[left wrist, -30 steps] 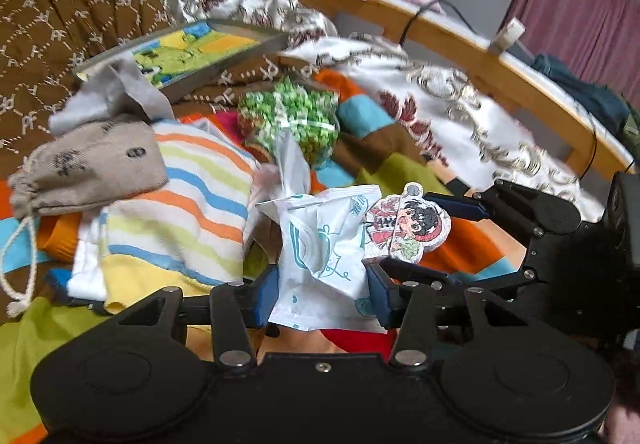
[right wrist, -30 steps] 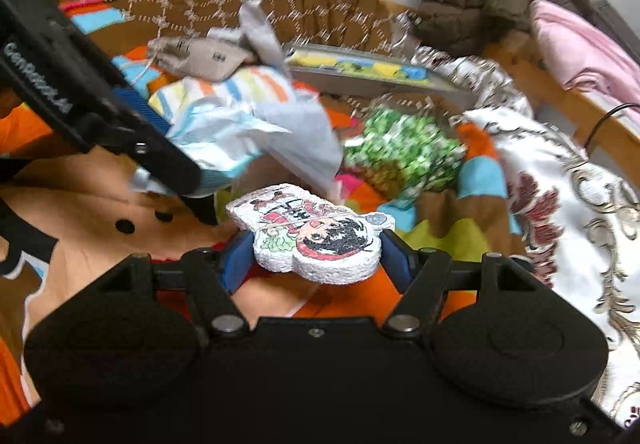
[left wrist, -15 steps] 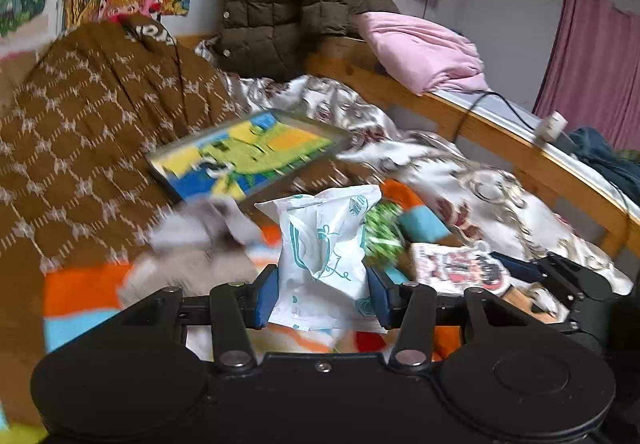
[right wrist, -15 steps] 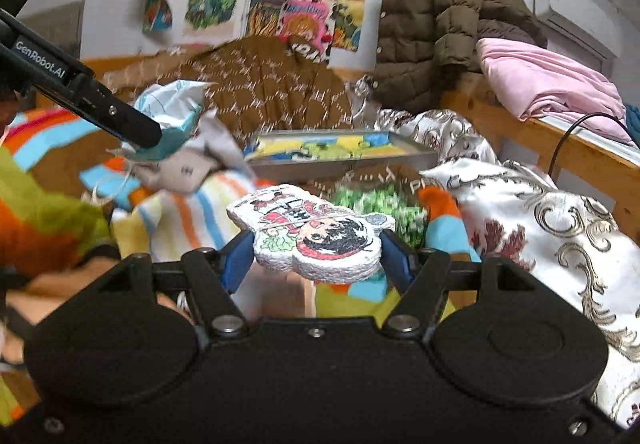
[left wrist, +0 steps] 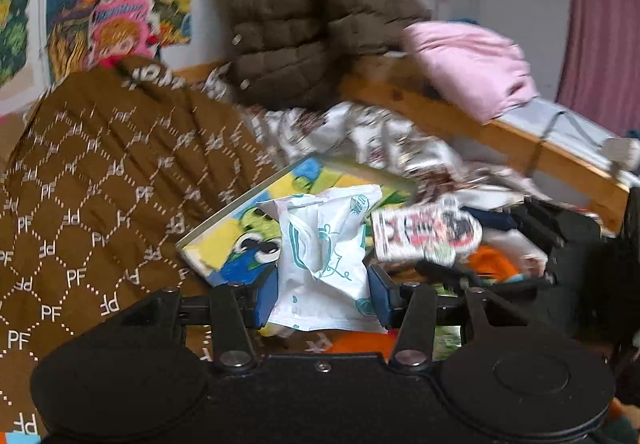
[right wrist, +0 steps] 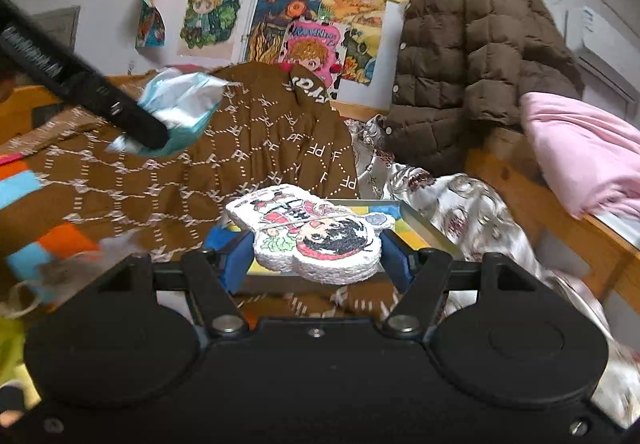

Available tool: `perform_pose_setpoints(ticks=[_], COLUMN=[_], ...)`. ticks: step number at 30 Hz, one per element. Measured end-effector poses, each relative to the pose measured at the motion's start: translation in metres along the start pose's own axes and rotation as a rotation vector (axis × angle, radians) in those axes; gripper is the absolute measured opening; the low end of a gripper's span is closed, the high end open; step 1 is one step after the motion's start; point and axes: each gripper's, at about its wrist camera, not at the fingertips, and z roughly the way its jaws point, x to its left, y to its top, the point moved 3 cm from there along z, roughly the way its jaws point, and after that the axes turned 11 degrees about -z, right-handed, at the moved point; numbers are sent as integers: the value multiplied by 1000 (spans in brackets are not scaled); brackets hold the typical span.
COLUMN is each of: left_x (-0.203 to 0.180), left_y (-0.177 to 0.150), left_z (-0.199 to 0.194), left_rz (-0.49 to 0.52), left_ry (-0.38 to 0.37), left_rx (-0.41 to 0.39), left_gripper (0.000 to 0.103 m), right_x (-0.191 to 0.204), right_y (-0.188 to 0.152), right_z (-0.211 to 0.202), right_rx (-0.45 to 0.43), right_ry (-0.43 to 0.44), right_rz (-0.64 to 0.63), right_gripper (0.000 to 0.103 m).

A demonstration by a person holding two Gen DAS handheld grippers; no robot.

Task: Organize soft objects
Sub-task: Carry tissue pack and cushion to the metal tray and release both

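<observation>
My left gripper (left wrist: 322, 294) is shut on a white tissue pack with teal print (left wrist: 324, 248), held in the air above the bed. It also shows in the right wrist view (right wrist: 180, 112) at the upper left. My right gripper (right wrist: 314, 258) is shut on a flat white cartoon-character plush (right wrist: 308, 234), which also shows in the left wrist view (left wrist: 424, 234) just right of the tissue pack. A shallow metal tray with a colourful picture bottom (left wrist: 240, 240) lies ahead of both grippers, partly hidden behind the held objects.
A brown PF-patterned quilt (left wrist: 100, 180) is heaped to the left. A brown puffer jacket (right wrist: 472, 60) hangs at the back. A pink blanket (right wrist: 580, 148) lies on the wooden bed rail (left wrist: 500, 136). A white patterned sheet (right wrist: 472, 212) lies to the right.
Both grippers have lifted off the cluttered bedspread and tilted up toward the tray and wall, each still holding its object. The striped cloth, drawstring pouch and green bag have dropped out of view.
</observation>
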Motion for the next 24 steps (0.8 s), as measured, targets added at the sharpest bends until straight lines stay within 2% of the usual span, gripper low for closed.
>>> perform_pose_setpoints(ticks=[6, 12, 20, 22, 24], left_x=[33, 51, 75, 82, 89], left_y=[1, 9, 15, 15, 14], left_z=[64, 120, 185, 198, 209], left_rz=[-46, -101, -189, -218, -244], left_ry=[31, 23, 43, 52, 60], left_rx=[25, 14, -2, 1, 8], left_gripper=[50, 50, 51, 51, 51], right_x=[-6, -3, -12, -13, -12], right_y=[1, -5, -23, -20, -17], right_z=[93, 158, 211, 225, 241], right_rx=[71, 142, 214, 213, 229], right_ry=[7, 7, -31, -27, -36], right_rz=[9, 122, 182, 218, 195], right_gripper=[60, 60, 60, 60, 60])
